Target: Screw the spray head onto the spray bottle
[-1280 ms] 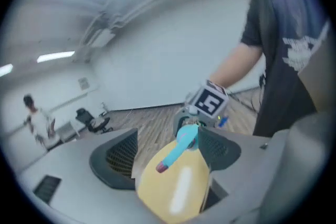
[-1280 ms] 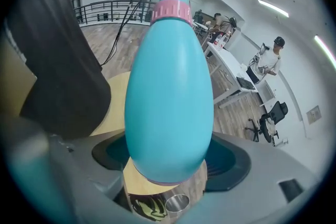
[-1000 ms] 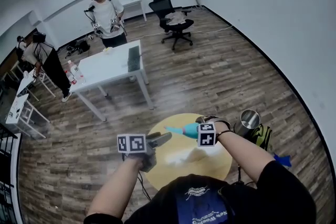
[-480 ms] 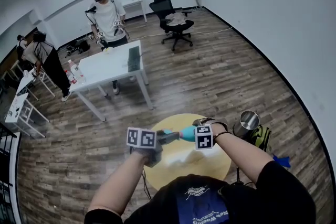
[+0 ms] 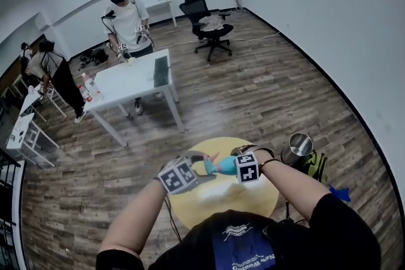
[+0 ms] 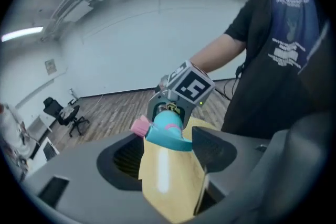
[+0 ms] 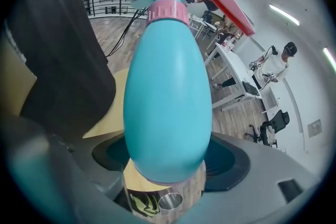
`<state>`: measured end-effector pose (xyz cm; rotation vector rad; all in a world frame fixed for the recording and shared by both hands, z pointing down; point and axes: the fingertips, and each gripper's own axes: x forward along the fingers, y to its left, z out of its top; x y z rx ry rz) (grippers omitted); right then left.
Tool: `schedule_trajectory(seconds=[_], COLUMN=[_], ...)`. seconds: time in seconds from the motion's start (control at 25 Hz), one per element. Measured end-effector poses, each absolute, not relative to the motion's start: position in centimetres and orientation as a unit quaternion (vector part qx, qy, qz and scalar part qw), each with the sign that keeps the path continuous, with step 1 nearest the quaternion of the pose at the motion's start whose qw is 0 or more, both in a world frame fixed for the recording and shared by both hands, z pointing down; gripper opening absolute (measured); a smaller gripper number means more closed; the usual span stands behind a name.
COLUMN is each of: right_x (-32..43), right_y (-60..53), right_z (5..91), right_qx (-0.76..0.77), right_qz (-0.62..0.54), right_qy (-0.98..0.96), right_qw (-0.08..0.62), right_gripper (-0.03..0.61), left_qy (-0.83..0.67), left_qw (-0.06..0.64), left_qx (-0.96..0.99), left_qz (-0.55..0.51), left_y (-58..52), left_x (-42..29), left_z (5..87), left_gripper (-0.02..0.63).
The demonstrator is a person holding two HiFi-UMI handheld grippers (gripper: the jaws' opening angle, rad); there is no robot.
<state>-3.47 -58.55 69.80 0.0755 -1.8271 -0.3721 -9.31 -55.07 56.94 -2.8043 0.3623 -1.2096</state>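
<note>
Head view: both hand-held grippers meet above the round yellow counter (image 5: 256, 196). The spray bottle (image 7: 168, 97) lies roughly level between them, in the air and not on the counter.
Right hand-held gripper (image 7: 168, 168): clamped on the fat teal body of the bottle, near its base.
Left hand-held gripper (image 6: 167, 148): its jaws have just been closing. The spray head (image 6: 167, 129) sits between the tips, and the pads look to be against its sides.
Spray head: on the neck, with the pink collar (image 7: 167, 10) at the bottle's shoulder and the red trigger (image 7: 227, 1) jutting to one side. We cannot tell how far the thread is taken up.
Step in hand (our judgement): turning the head down onto the thread.
Method: we would hold the bottle fixed in the right hand-held gripper and roll only the left. The head should stay in line with the neck. Short turns with a re-grip between them, stopping once the collar binds.
Risks: a tilted head may cross-thread. The smooth, rounded body may twist in the right jaws. A grip that bears on the trigger may slip.
</note>
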Motion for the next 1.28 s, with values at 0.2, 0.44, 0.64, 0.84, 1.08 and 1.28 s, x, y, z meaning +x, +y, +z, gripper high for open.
schedule_trajectory(seconds=[0.2,0.44,0.64,0.84,1.08,1.28], right_x=[-3.2,-3.4,-3.1,-3.3,-3.7,-3.0], right_y=[-58.2,-58.0,-58.0,-57.7,-57.7,-59.5], right_z=[70.4,70.9,70.9,70.9,70.2,69.8], right_qx=[0.014,0.011,0.009,0.006,0.014,0.065], right_qz=[-0.150,-0.130,-0.123,-0.111,-0.083,-0.106], right_qy=[-0.789,-0.796,-0.800,-0.807,-0.826,-0.818], right_qw=[0.595,0.591,0.588,0.579,0.557,0.562], right_gripper=[0.436,0.434,0.433,0.433,0.430,0.430], left_qy=[0.092,0.061,0.048,0.037,0.089,0.239], left_qw=[0.148,0.319,0.454,0.595,0.513,0.138], left_qx=[-0.871,-0.786,-0.720,-0.635,-0.698,-0.873], left_qz=[-0.460,-0.526,-0.522,-0.491,-0.491,-0.402], left_y=[-55.0,-55.1,-54.3,-53.6,-54.6,-57.5], left_x=[-9.6,-10.4,-9.0,-8.6,-9.5,-12.5], left_z=[58.3,60.6,58.4,58.3,58.2,58.5], left_gripper=[0.318,0.305,0.305,0.305,0.273,0.354])
